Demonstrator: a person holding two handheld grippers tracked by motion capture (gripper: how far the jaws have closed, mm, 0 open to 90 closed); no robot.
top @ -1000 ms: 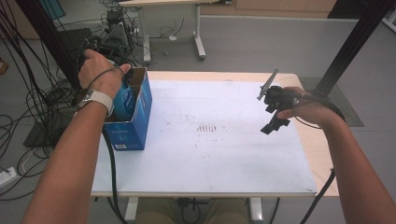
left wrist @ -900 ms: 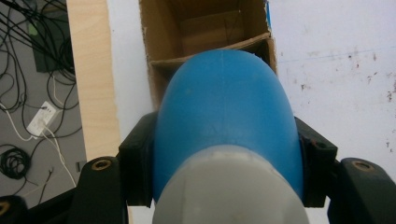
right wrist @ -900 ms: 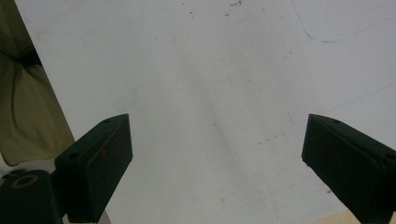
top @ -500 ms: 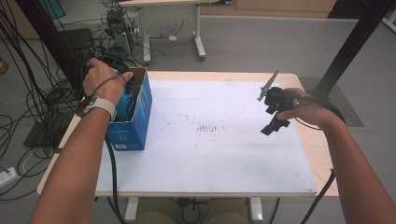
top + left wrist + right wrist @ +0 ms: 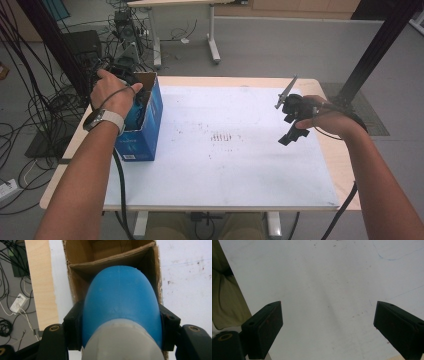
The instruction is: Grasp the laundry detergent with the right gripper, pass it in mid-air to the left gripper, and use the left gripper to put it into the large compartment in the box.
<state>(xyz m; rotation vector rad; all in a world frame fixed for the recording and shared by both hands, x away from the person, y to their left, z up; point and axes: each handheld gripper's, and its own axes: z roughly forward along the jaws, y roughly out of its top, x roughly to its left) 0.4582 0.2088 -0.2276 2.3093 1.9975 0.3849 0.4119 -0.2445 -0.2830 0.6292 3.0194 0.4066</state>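
High view, left side: the person's left hand (image 5: 111,92) is at the upper left of the frame, over an open blue box (image 5: 147,127). The box stands on the left part of the white desk (image 5: 225,170).
High view, right side: the right hand-held gripper (image 5: 295,125) is at the right of the frame, above the desk, well apart from the box.
Left gripper view: the left hand-held gripper (image 5: 120,330) is squeezing a blue and white bottle (image 5: 121,307) in the middle of the frame. The blue end sits over the brown inside of the box (image 5: 105,252).
Right gripper view: the right hand-held gripper (image 5: 328,328) is open wide, one jaw at the lower left and one at the lower right. Nothing is between them. The white desk (image 5: 324,277) lies below.
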